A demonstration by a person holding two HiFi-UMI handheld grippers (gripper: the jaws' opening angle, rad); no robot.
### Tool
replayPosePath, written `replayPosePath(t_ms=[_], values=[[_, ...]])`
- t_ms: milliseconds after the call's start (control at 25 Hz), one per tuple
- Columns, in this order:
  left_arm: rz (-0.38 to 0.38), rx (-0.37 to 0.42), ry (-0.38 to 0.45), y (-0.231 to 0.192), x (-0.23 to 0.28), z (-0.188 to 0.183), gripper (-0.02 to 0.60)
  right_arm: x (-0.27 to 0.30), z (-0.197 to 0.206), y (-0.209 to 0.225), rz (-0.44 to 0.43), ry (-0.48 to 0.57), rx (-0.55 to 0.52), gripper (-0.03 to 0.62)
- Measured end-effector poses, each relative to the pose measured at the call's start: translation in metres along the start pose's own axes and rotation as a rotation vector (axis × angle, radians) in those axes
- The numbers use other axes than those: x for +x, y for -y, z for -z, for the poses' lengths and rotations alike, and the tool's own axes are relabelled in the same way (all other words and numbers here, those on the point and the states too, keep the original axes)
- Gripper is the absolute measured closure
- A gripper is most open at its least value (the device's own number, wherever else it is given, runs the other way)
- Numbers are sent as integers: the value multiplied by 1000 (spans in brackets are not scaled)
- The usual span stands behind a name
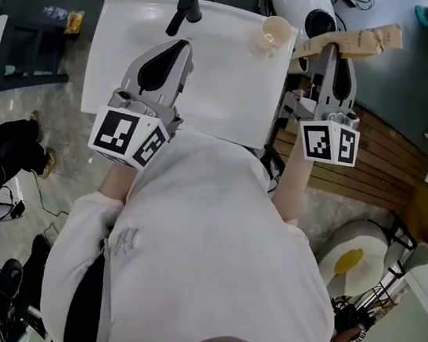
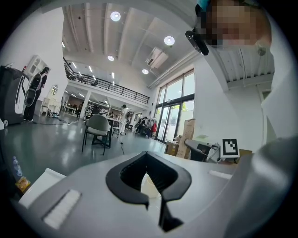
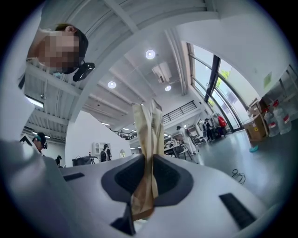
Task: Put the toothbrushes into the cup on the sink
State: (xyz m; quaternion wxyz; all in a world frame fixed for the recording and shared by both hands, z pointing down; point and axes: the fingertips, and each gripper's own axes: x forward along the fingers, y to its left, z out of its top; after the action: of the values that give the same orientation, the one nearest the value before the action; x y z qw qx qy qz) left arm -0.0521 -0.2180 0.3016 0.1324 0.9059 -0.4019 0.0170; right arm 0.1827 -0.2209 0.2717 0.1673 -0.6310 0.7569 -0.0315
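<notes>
White shirt [image 1: 200, 267] of person fills the lower head view. L gripper [image 1: 176, 45] is held over the white sink [image 1: 232, 98], jaws together, nothing between them. R gripper [image 1: 334, 49] is clamped on a toothbrush in brown paper sleeve [image 1: 367, 39], just right of the sink and near the cup [image 1: 275, 31] at the rear right corner; black faucet [image 1: 185, 8] at rear. Risks: the sleeve is gripped off-centre, so its long free end may swing & tip the light cup, or the rim may be missed & the packet dropped into the basin.
</notes>
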Motion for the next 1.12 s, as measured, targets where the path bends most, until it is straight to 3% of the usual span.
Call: replayPosePath(t_ms=[480, 1120], values=[[-34, -17, -27, -17, 11, 5, 584, 37, 28, 14, -30, -40, 14, 542], [-99, -32, -69, -43, 13, 17, 584, 66, 106, 33, -50, -150, 37, 542]])
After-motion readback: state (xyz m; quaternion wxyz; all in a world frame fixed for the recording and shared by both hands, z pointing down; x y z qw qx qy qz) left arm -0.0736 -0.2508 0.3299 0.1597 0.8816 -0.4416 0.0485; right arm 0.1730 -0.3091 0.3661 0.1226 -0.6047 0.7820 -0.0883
